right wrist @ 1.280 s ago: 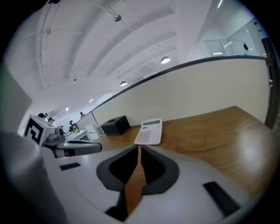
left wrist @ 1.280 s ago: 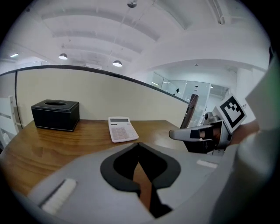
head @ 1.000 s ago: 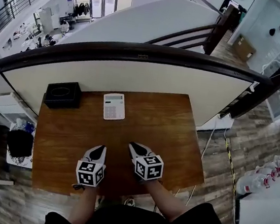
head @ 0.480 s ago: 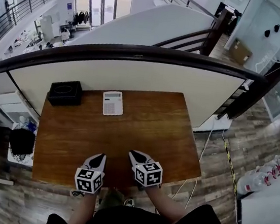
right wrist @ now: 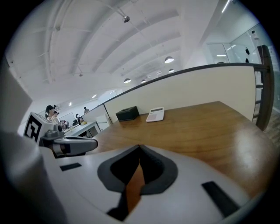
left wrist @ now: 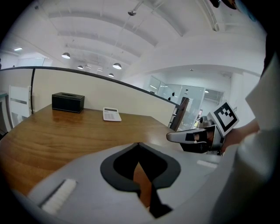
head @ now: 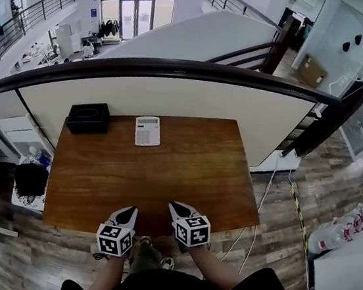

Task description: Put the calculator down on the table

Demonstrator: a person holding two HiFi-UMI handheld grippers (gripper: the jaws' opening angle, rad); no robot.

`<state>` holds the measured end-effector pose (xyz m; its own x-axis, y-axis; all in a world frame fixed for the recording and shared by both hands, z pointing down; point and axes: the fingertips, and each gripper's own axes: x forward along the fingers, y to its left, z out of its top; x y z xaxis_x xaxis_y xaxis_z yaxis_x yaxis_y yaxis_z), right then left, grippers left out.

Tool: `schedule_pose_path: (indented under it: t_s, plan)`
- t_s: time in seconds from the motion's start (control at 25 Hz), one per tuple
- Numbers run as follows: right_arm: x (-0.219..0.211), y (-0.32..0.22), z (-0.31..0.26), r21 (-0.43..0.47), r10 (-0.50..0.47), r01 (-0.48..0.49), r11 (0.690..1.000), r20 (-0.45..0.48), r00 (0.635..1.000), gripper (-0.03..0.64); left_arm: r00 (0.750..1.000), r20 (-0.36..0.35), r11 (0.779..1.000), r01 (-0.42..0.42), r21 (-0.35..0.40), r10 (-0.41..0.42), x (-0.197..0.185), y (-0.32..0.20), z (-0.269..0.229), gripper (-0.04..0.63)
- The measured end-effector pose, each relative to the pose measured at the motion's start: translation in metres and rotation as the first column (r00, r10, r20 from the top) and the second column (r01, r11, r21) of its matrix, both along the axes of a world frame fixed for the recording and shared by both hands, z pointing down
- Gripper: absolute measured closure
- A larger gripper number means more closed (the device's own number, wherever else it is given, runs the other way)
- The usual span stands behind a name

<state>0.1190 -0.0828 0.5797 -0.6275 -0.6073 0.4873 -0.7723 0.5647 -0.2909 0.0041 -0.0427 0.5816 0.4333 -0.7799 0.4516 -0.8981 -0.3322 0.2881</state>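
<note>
At the near edge of the wooden worktop [head: 184, 174], the left tool [head: 129, 211] and the right tool [head: 174, 207] hover side by side. Each is clenched on nothing, jaw tips pressed together, and both point toward the far side. Well apart from them, near the far edge and left of centre, the white calculator [head: 147, 130] lies flat with its keys up, and neither tool touches it. The set-down looks complete. Nothing more seems called for unless the calculator is to be lifted afresh, which would need a long reach across the worktop and parted jaws. Just left of the calculator sits a black box [head: 88, 117] with an oval opening on top. Its contents cannot be made out.
</note>
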Motion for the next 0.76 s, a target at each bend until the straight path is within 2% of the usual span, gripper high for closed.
schedule_pose_path:
  t_s: [0.76]
  plan:
    - [0.003,0.023,0.006,-0.008,-0.009,0.009,1.0,-0.018,1.0,0.603,1.0,0.0,1.0,-0.004,0.002,0.004,0.004,0.024,-0.001,0.583]
